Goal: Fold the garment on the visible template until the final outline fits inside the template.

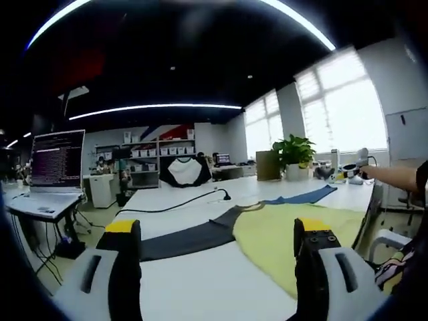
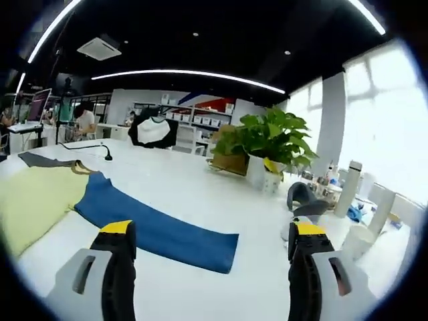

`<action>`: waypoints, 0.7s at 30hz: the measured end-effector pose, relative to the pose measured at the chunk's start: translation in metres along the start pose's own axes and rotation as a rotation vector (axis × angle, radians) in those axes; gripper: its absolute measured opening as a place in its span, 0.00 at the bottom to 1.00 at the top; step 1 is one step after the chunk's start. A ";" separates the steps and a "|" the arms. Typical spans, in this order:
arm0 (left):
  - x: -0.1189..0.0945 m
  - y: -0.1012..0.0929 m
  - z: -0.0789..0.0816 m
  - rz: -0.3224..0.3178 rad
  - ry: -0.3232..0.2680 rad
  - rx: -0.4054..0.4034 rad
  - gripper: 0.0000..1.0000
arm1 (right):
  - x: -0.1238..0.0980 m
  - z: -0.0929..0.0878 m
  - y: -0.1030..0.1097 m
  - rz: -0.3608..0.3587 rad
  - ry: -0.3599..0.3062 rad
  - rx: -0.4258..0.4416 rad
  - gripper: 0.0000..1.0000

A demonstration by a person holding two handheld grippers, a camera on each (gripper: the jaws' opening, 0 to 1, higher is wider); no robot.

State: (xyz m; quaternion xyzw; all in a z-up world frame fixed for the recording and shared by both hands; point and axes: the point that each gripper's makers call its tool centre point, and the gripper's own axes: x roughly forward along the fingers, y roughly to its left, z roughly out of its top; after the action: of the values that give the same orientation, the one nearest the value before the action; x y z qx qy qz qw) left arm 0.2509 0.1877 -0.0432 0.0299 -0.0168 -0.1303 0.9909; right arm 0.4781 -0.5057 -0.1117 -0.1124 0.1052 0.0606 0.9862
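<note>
Garment, one, lies flat on bench; my left claw and right claw hover wide, blue sleeve at twelve o'clock.

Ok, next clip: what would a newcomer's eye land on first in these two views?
Most striking is the garment spread flat on the white table: a pale yellow body with one dark grey sleeve and one blue sleeve stretched out to the sides. Next comes the leafy potted plant at the far side of the table, in front of bright windows. Both claws, left and right, hang open above the table, holding nothing.
</note>
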 end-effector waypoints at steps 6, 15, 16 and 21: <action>0.005 -0.002 -0.005 -0.011 0.018 -0.002 1.00 | 0.023 -0.005 -0.002 -0.028 0.028 0.028 0.88; 0.003 -0.001 -0.004 -0.022 0.023 0.039 1.00 | 0.053 -0.019 -0.004 -0.079 0.018 0.025 0.72; 0.004 -0.001 -0.003 -0.021 0.018 0.035 1.00 | 0.055 -0.021 -0.005 -0.079 0.030 0.026 0.70; 0.007 -0.006 -0.007 -0.035 0.034 0.032 1.00 | 0.068 -0.042 -0.007 -0.098 0.097 0.069 0.72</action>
State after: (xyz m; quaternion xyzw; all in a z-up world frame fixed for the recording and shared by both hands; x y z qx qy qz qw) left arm 0.2564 0.1809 -0.0502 0.0482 -0.0014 -0.1468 0.9880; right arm 0.5365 -0.5155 -0.1648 -0.0861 0.1496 0.0032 0.9850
